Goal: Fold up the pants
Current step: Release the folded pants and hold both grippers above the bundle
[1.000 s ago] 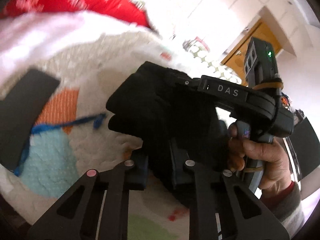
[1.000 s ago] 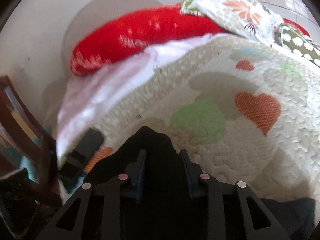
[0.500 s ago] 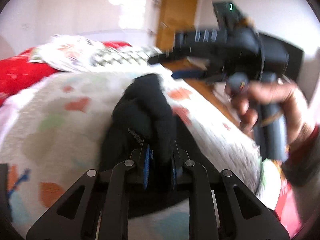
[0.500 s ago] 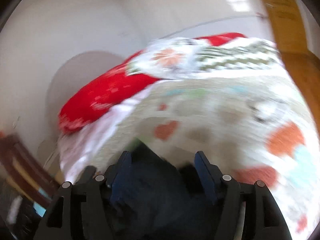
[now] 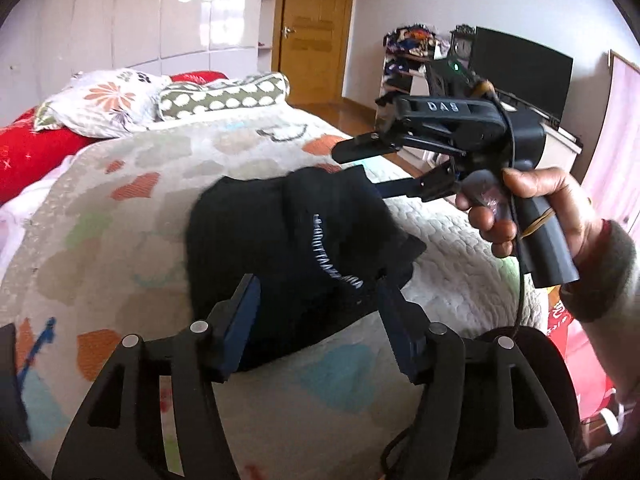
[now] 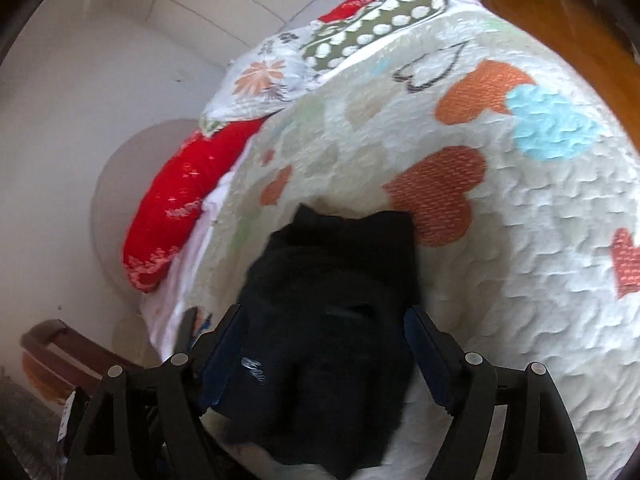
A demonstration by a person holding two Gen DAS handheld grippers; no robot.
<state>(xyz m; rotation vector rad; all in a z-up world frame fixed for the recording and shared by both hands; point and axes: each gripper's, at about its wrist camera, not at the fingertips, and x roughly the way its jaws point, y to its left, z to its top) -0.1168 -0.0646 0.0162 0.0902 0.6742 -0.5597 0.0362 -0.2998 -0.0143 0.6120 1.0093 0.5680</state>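
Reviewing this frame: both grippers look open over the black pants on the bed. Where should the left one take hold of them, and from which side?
Grip the near hem of the black pants, the folded edge lying between the open left gripper fingers. Come in low along the quilt from the camera's side: the bundle lies bunched there, giving several layers to pinch. The right gripper also hangs open above it.

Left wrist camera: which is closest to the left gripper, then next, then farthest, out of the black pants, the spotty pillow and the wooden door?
1. Black pants, lying between the open fingers of the left gripper.
2. Spotty pillow, at the bed's far end.
3. Wooden door, in the back wall.
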